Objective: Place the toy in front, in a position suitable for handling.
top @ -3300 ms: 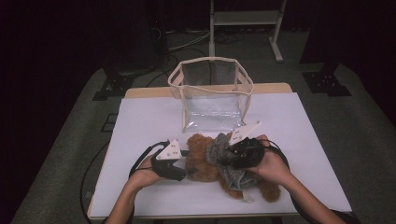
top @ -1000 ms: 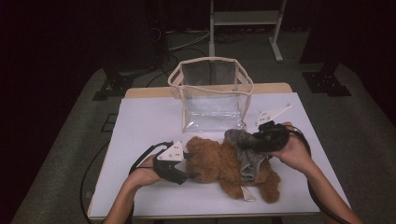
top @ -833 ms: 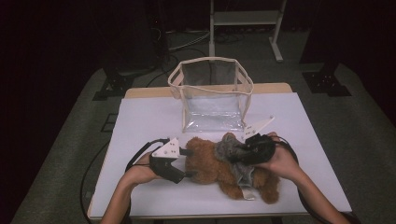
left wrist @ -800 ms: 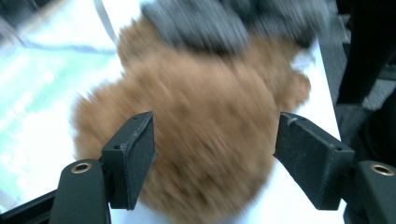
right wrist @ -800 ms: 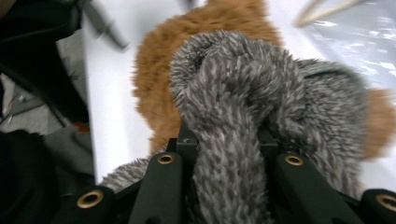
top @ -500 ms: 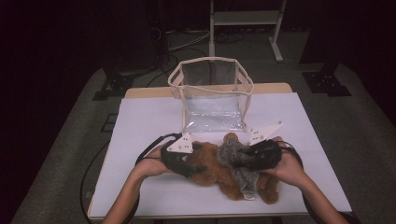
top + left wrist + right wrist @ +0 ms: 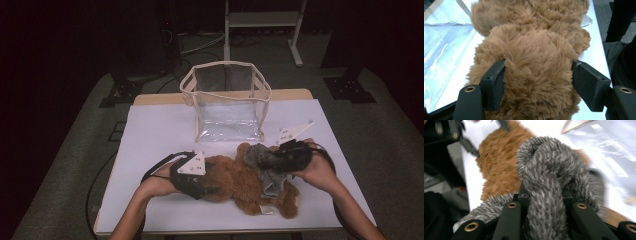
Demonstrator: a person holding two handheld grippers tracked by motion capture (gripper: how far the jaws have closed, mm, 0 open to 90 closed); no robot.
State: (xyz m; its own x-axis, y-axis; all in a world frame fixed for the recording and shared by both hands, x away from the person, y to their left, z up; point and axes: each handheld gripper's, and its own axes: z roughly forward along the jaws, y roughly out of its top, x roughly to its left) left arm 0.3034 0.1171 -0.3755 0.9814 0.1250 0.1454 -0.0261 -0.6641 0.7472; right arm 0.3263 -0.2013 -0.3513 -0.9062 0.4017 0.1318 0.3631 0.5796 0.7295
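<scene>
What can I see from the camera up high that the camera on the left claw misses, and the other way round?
The high view takes in the whole white table, the clear plastic bag with cream trim standing open, and the right claw shut on the grey fuzzy scarf.

The left claw view shows close up how its two black jaws stand on either side of a round furry part, fur bulging between them.

Both show the brown plush teddy bear lying on the table, the left claw at it, and part of the bag.
</scene>
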